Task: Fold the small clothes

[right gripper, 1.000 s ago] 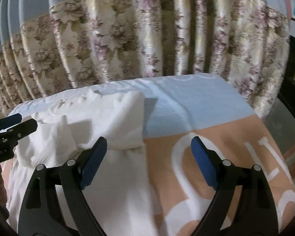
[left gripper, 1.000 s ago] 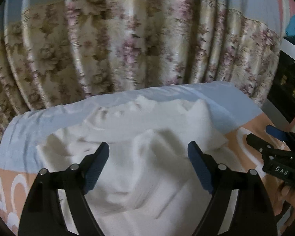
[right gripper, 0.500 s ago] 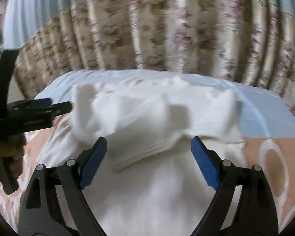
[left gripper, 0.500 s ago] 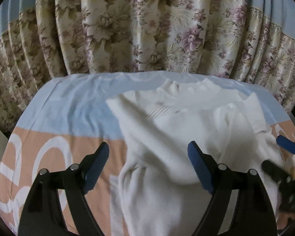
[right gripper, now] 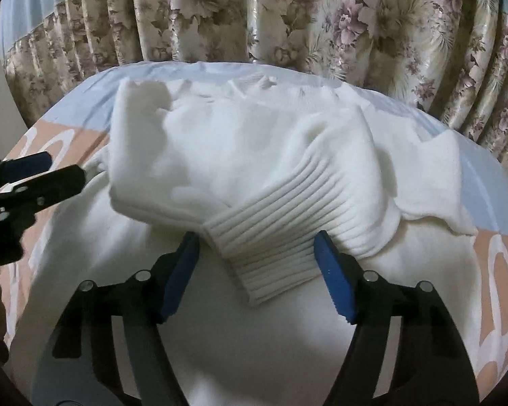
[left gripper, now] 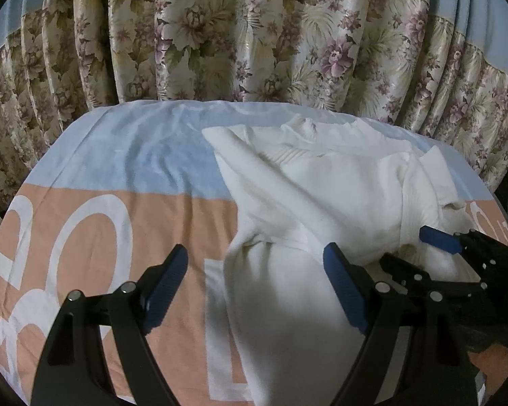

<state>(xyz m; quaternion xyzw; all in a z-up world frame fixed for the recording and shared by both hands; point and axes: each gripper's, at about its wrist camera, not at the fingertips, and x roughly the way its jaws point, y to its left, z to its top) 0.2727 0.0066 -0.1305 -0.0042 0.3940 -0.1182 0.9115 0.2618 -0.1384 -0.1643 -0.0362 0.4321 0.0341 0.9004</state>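
Observation:
A white knit sweater (left gripper: pixel 325 196) lies rumpled on the cloth-covered table (left gripper: pixel 125 216), with its sleeves folded across the body. My left gripper (left gripper: pixel 255 287) is open, low over the sweater's left edge. My right gripper (right gripper: pixel 257 270) is open, and the ribbed cuff (right gripper: pixel 271 247) of a sleeve lies between its blue pads without being pinched. The right gripper also shows in the left wrist view (left gripper: pixel 420 250), over the sweater's right side. The left gripper shows at the left edge of the right wrist view (right gripper: pixel 44 169).
The table cloth (right gripper: pixel 498 264) is blue at the back and orange with white letters in front. A flowered curtain (left gripper: pixel 254 40) hangs close behind the table. A pale panel (right gripper: pixel 0 108) stands at the far left.
Both grippers have swung across the table: the left one moved to the sweater's left side, the right one came over the middle. The ribbed cuff now lies between the right pads.

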